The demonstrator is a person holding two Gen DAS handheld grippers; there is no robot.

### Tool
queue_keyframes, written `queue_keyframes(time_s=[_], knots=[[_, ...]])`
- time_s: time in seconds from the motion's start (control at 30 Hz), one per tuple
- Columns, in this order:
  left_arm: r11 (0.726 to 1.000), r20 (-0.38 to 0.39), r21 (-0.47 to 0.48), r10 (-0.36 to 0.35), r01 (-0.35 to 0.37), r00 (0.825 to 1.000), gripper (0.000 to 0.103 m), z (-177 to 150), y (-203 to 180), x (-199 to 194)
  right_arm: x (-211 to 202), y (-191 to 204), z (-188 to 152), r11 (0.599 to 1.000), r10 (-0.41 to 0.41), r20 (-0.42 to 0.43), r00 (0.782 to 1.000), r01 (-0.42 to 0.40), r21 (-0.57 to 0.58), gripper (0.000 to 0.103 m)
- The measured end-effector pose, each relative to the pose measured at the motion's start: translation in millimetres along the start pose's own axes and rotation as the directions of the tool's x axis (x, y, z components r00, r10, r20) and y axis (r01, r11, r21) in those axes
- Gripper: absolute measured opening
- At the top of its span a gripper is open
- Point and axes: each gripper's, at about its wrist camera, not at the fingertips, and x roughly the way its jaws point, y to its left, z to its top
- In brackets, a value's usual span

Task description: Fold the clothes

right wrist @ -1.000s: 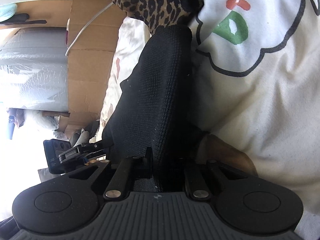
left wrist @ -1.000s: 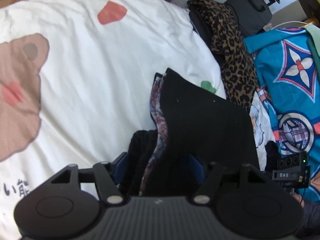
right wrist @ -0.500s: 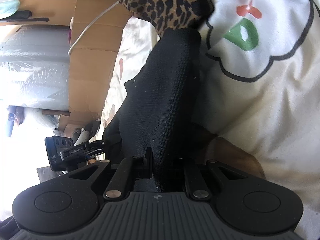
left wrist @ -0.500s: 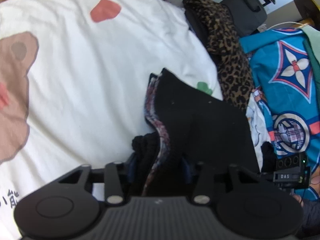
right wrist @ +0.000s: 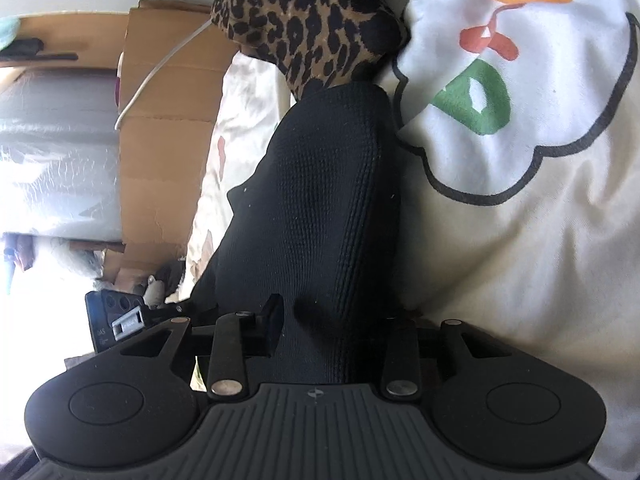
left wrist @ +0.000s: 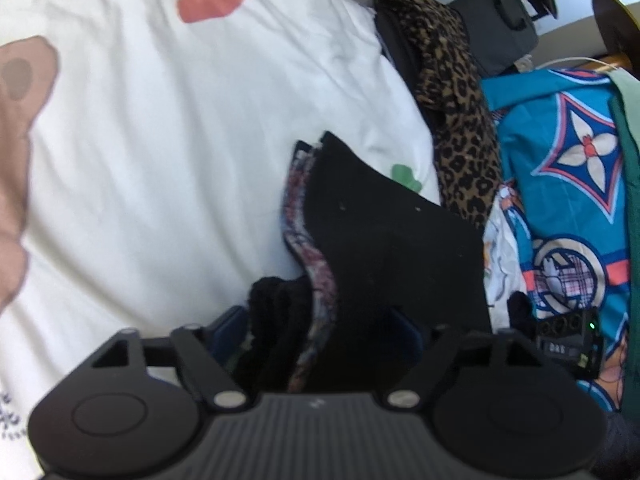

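A folded black knit garment with a patterned inner layer lies on the white printed bed cover. My left gripper stands open around its near end, and the blue finger pads sit just outside the bunched cloth. In the right wrist view the same black garment runs forward between the spread jaws of my right gripper, open, its left finger at the cloth's edge. The right finger is hidden behind the fabric.
A leopard-print garment lies just past the far end of the black one. A blue patterned cloth lies to the right, with a black bag behind. A cardboard box stands beside the bed.
Both grippers' jaws have widened since half a second ago, when they pinched the black garment tightly. The cloth between them has bulged out. The garment has stayed on the bed.
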Motion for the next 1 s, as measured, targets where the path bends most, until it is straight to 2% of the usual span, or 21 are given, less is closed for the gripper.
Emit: queue_keyframes(time_s=[0.03,0.07,0.1,0.17,0.23,0.37,0.53,1.0], knots=[[1.0,-0.003,0.001,-0.002,0.002,1.0,0.076,0,0,1,-1,1,0,1.0,0.001,0.004,1.0,-0.001,-0.001,0.036],[1.0,-0.006,0.002,0.0,0.0,1.0,0.059,0,0,1,-2,2,0,1.0,0.001,0.008,1.0,-0.001,-0.002,0.029],[1.0,-0.01,-0.002,0.002,-0.002,1.0,0.054,1,1,1,-3,4,-1,1.0,0.002,0.013,1.0,-0.002,-0.002,0.017],[1.0,-0.009,-0.009,-0.009,0.009,1.0,0.045,1,3,-1,-5,6,-1,1.0,0.003,0.021,1.0,-0.003,-0.004,0.011],[1.0,-0.005,-0.008,-0.011,0.011,1.0,0.041,0,2,-5,-8,8,-2,1.0,0.005,0.029,1.0,-0.004,-0.006,0.01],[0.999,0.022,0.037,0.02,-0.02,1.0,0.037,0,-15,-14,-15,20,-2,1.0,-0.004,0.049,0.999,0.005,-0.031,0.009],[0.998,0.068,0.064,0.014,-0.019,0.998,0.036,-2,-27,-31,-18,33,0,0.997,-0.03,0.064,0.998,0.034,-0.065,0.009],[0.99,0.106,0.087,0.105,-0.114,0.989,0.035,-14,-53,-57,-26,72,-1,0.99,-0.074,0.057,0.996,0.08,-0.113,0.009]])
